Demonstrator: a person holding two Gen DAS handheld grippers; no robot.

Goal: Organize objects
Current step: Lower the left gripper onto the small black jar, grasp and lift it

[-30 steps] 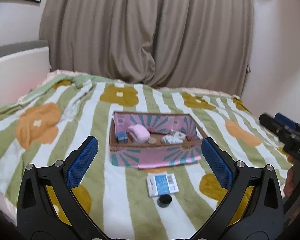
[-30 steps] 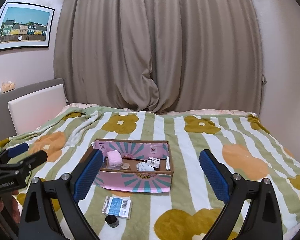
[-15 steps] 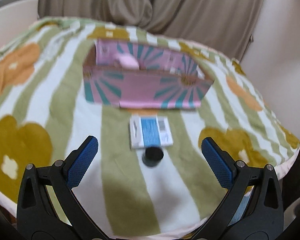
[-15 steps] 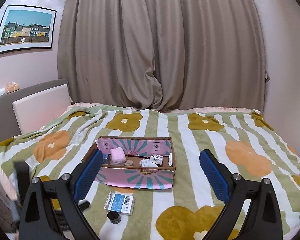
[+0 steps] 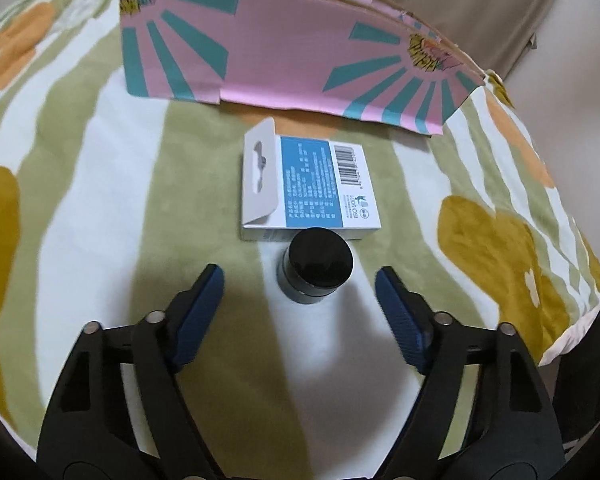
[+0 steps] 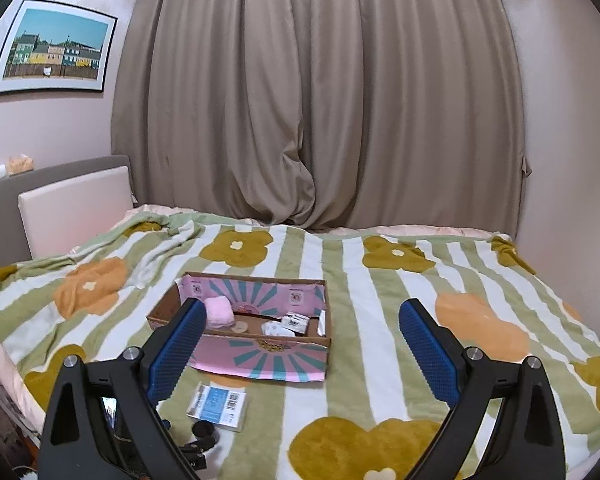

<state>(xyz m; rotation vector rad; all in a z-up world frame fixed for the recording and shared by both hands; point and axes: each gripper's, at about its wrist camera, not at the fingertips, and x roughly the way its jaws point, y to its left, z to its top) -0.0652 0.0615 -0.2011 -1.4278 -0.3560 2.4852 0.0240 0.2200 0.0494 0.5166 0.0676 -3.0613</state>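
Note:
A small black-lidded jar (image 5: 315, 266) stands on the striped blanket, just in front of a flat blue-and-white carded box (image 5: 308, 184). My left gripper (image 5: 299, 278) points down at the jar. Its blue pads (image 5: 204, 300) flank the jar on both sides with gaps, and the jaws are closing. Behind them lies the pink-and-teal cardboard box (image 5: 292, 48). My right gripper (image 6: 302, 308) hovers open and holds nothing. From there I see the cardboard box (image 6: 260, 354) holding a pink roll (image 6: 219, 312) and white packets (image 6: 288, 322), with the carded box (image 6: 217, 400) and jar (image 6: 206, 429) in front.
Everything lies on a bed with a green-striped floral blanket (image 6: 440, 320). Its near edge (image 5: 572, 344) drops off at the right. A padded headboard (image 6: 72, 208) is at the left, a grey curtain (image 6: 300, 100) behind, and a framed picture (image 6: 54, 50) on the wall.
My left gripper has come down and forward over the jar, tilting steeply downward, and its jaws have narrowed around it. The right gripper has hardly moved.

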